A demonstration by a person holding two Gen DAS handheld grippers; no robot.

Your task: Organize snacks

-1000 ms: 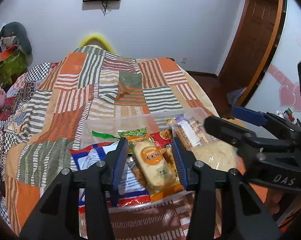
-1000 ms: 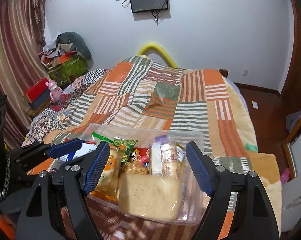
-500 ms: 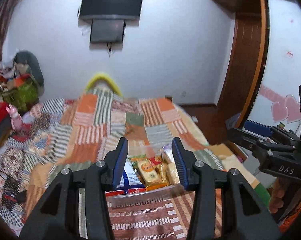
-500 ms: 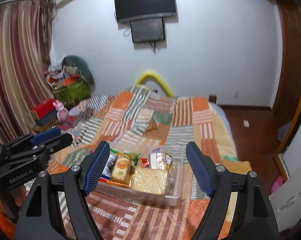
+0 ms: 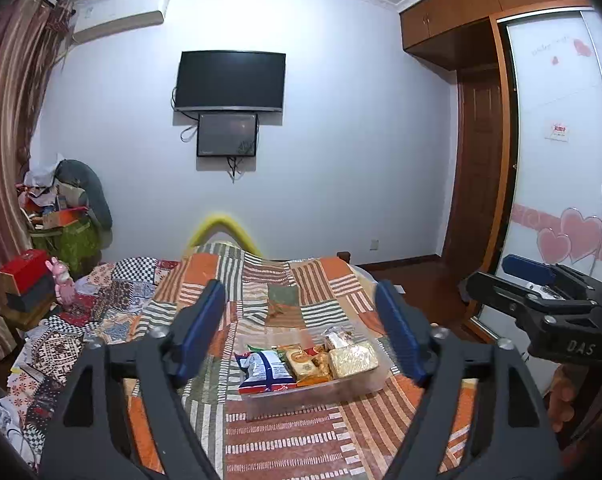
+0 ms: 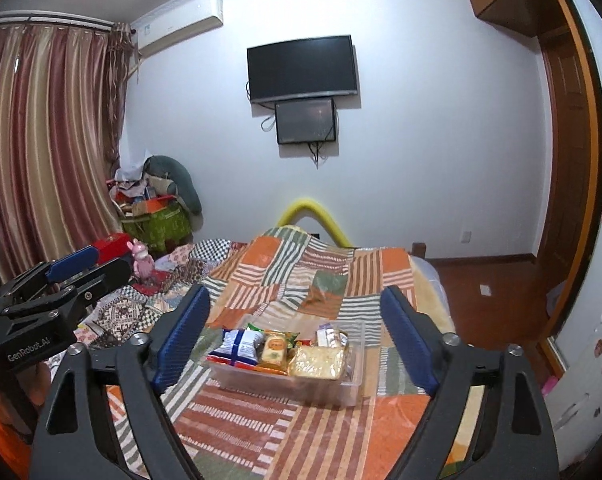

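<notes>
A clear plastic bin (image 5: 365, 386) (image 6: 353, 392) sits on the patchwork bedspread and holds several snack packets: a blue-and-white bag (image 5: 265, 370) (image 6: 239, 346), an orange packet (image 5: 303, 364) (image 6: 276, 350) and a pale yellow bread pack (image 5: 353, 360) (image 6: 319, 362). My left gripper (image 5: 301, 332) is open and empty, raised well back from the bin. My right gripper (image 6: 297, 330) is open and empty, also raised and back from the bin. Each gripper shows at the edge of the other's view.
The bed (image 5: 261, 280) fills the middle of the room. A TV (image 5: 229, 81) hangs on the far wall. Clutter and a red box (image 5: 23, 270) lie at the left by the curtain. A wardrobe (image 5: 557, 160) and door stand at the right.
Both grippers have pulled up and back from the bin, which now looks small and far. My left gripper's fingers have spread wider apart. The snacks stay in the bin.
</notes>
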